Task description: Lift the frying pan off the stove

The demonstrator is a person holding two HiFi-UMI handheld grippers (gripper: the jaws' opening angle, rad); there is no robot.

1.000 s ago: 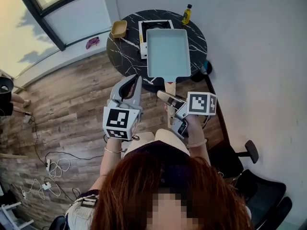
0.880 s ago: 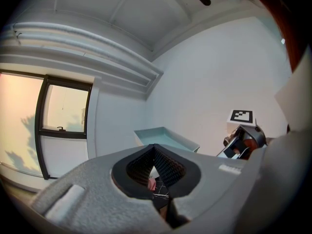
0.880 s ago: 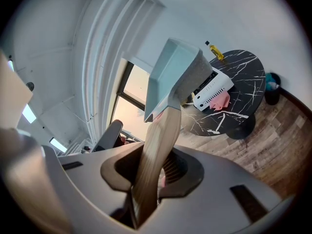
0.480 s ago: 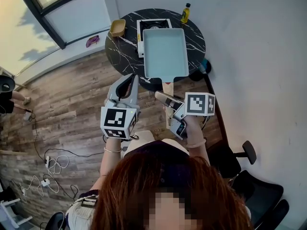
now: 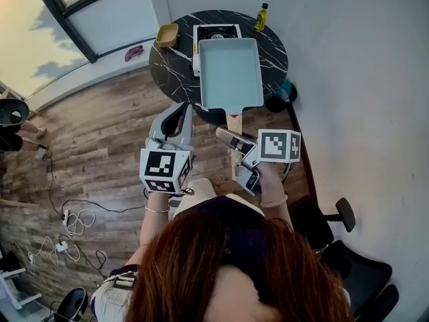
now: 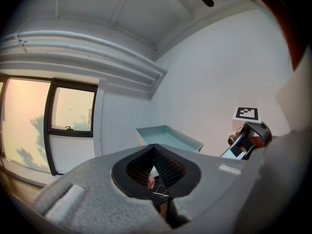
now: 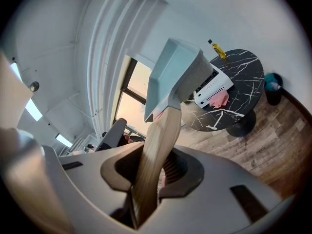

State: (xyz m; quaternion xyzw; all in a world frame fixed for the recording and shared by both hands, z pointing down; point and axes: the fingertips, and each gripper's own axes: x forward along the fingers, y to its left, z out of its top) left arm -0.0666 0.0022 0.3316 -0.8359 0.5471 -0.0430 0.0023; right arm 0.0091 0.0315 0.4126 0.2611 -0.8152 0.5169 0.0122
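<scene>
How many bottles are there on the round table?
1. A yellow bottle stands at the far edge of the table, right of the stove. The pan held above covers part of the table, so another may be hidden.

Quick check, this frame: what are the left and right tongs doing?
Left tongs: closed, nothing between them.
Right tongs: closed on the wooden handle of the frying pan.
</scene>
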